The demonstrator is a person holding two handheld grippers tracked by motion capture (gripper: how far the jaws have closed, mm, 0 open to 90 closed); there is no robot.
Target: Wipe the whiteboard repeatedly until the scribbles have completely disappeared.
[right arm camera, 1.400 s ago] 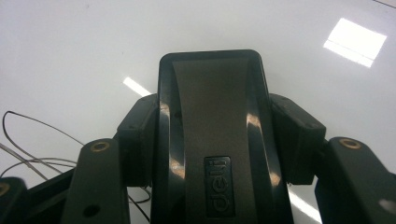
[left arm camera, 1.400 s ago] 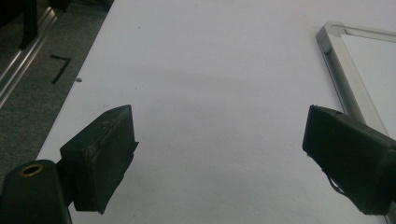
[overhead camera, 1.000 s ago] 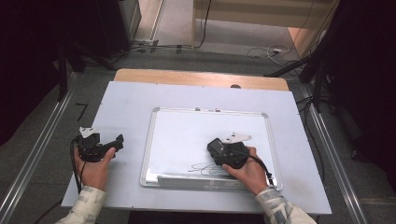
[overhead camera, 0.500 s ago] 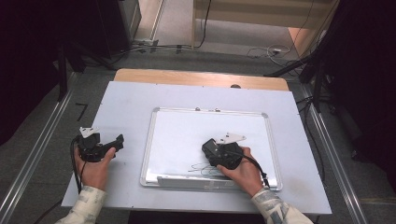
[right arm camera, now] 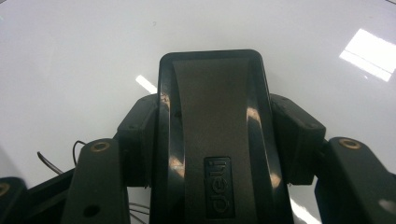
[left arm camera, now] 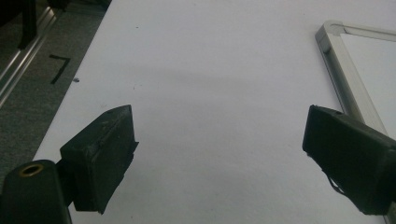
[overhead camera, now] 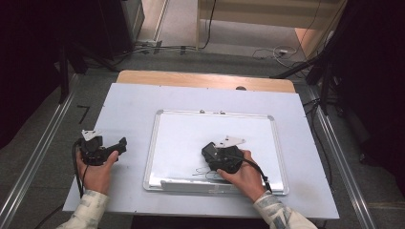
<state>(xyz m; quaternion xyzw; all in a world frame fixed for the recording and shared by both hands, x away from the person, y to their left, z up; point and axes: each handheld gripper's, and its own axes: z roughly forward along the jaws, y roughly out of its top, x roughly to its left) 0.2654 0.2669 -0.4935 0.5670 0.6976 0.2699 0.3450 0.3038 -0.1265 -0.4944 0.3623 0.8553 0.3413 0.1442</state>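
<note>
High view: right gripper (overhead camera: pixel 210 151) has slid left and slightly down across the whiteboard (overhead camera: pixel 157 143) versus 1 s and 0.5 s ago, now sitting lower centre of the frame, just above and beside the scribbled marker lines (overhead camera: pixel 204 172) near the board's bottom edge. It is clamped on a black whiteboard eraser (right arm camera: pixel 212 116); right gripper view shows both jaws pressed against the eraser's sides, "deli" logo on its glossy top, pad down toward the white surface. Read: a wiping stroke is in progress and heading for the ink, but the scribble is still there, so erasing looks barely started or not yet reaching the marks. A few thin dark strokes sit at lower left of the right gripper view, next to the jaw, consistent with the eraser being right at the ink. Left gripper (overhead camera: pixel 118 145) has not moved over the 3 high-view frames; it rests on the table (overhead camera: pixel 129 102) at lower left of the frame, well apart from the board's left frame. Left gripper view shows its jaws spread wide with nothing between them, bare table ahead and the board's aluminium corner at upper right. Eraser looks rigid plastic, rectangular, rounded corners, centred in the grip.
</note>
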